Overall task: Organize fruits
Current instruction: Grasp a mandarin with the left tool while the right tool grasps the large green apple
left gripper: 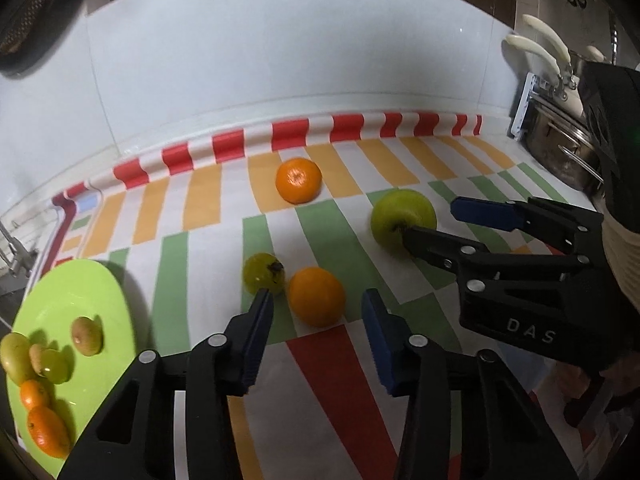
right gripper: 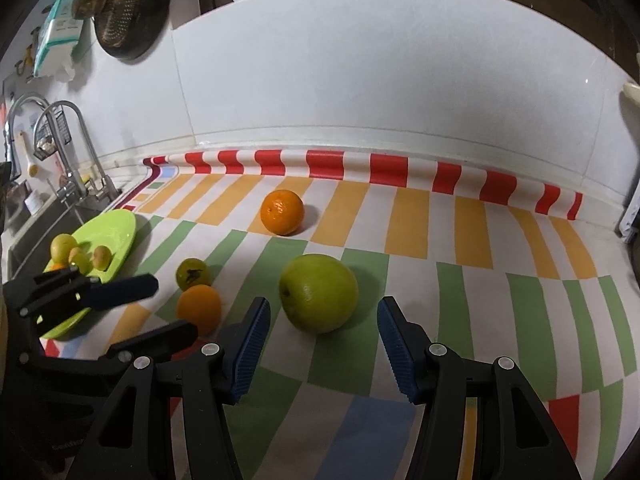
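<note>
Hovering over the striped tabletop (right gripper: pixel 460 224), the left claw (left gripper: pixel 318 320) stands open and empty, a near orange (left gripper: pixel 317 296) just ahead between its tips and a small green fruit (left gripper: pixel 264 278) touching that orange's left. The right claw (right gripper: pixel 324 332) gapes around nothing, the big green apple (right gripper: pixel 318 292) just ahead. Beyond lies a far orange (right gripper: pixel 282 212); leftward, a green plate (left gripper: pixel 84 300) holds small fruits.
</note>
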Motion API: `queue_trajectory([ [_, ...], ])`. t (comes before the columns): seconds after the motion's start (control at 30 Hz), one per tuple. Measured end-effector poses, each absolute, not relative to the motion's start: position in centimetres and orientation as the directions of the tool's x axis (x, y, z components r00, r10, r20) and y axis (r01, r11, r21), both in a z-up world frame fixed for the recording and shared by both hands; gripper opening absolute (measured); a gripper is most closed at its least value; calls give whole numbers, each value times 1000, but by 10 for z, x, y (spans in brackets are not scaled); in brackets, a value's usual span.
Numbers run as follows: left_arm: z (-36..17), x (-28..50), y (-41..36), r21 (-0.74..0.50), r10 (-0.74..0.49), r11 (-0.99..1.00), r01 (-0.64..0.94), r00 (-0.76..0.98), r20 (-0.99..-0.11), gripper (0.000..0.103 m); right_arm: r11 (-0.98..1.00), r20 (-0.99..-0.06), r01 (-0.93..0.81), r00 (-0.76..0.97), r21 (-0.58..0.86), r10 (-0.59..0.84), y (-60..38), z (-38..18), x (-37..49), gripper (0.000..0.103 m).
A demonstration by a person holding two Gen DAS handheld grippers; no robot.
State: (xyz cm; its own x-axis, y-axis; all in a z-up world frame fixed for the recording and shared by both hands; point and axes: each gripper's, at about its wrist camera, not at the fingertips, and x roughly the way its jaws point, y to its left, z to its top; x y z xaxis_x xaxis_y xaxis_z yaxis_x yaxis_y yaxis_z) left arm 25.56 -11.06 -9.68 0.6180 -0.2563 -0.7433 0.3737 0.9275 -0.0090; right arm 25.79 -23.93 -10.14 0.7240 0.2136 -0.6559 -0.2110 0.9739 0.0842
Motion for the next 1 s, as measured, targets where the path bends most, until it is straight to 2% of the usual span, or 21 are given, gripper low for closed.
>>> queue_trajectory([
  [0.43,-110,274,-116,-31,-263,924,380,575,-775,33,967,-695,-232,678,109,241,-234,-115,283,56],
  [0.53,-111,276,-115,-40,-269,924,381,570,-776,33,966,-705,-233,667,111,242,-232,-117,286,55],
  [0.57,-111,275,-114,-40,-270,923,382,571,-776,33,965,-703,-239,667,111,246,-231,-117,286,50],
  [1.0,-89,257,-100,-42,-269,933,358,613,-743,32,971,-702,-214,675,106,225,-229,-112,265,50],
])
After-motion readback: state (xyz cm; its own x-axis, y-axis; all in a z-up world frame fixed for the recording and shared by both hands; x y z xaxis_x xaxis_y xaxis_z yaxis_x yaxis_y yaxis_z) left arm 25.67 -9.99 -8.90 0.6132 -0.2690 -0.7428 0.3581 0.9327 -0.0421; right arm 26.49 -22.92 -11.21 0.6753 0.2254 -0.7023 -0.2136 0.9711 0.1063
